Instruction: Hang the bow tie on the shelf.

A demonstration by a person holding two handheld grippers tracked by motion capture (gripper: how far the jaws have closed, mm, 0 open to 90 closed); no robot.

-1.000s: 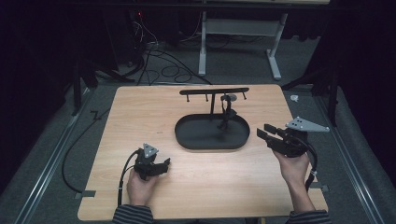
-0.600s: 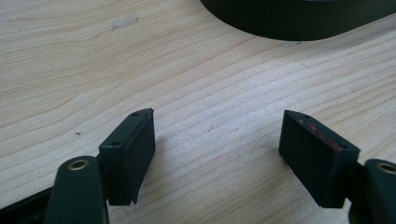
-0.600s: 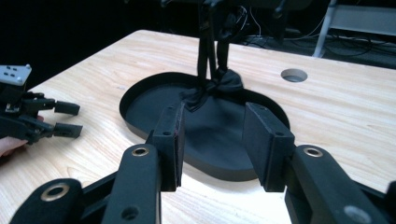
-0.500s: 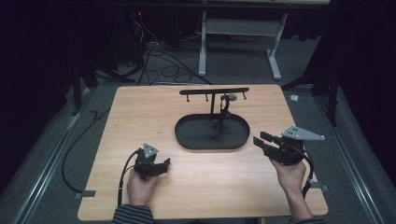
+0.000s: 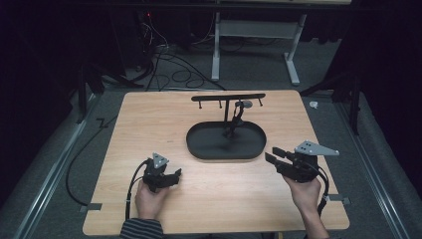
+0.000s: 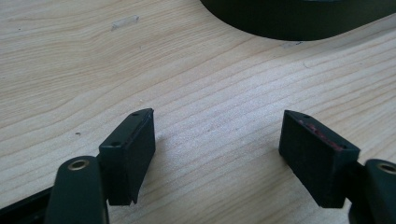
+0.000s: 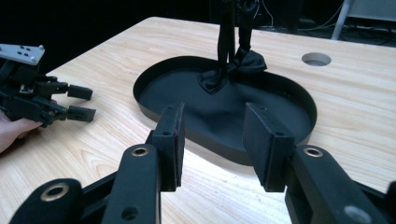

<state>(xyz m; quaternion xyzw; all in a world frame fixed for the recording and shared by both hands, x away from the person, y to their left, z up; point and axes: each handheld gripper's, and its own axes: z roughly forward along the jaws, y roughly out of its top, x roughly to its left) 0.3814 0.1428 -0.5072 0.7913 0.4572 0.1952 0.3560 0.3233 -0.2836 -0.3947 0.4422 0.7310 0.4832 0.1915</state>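
Right gripper (image 5: 274, 155) has dropped and slid left since a second ago; it sat higher, beside the tray's right end, and now hangs low over the table (image 5: 149, 124), jaws aimed at the oval black tray (image 5: 199, 145); jaws wide, nothing between them; same spread in the right gripper view (image 7: 212, 142), pads framing the tray's near wall. Left gripper (image 5: 174, 175) hasn't budged; parked on the wood at front left, jaws apart and empty; left gripper view (image 6: 217, 149) has bare grain between the pads and the tray edge (image 6: 289, 23) at top. Tray sits mid-table, well apart from both grippers; T-shaped stand (image 5: 228, 97) rises from it, with a dark, bow-like cloth piece (image 7: 233, 67) at the post's foot, touching the tray floor. My read: right hand is lining up an approach, either on the tray rim or on the cloth piece; can't tell which yet; no contact so far.
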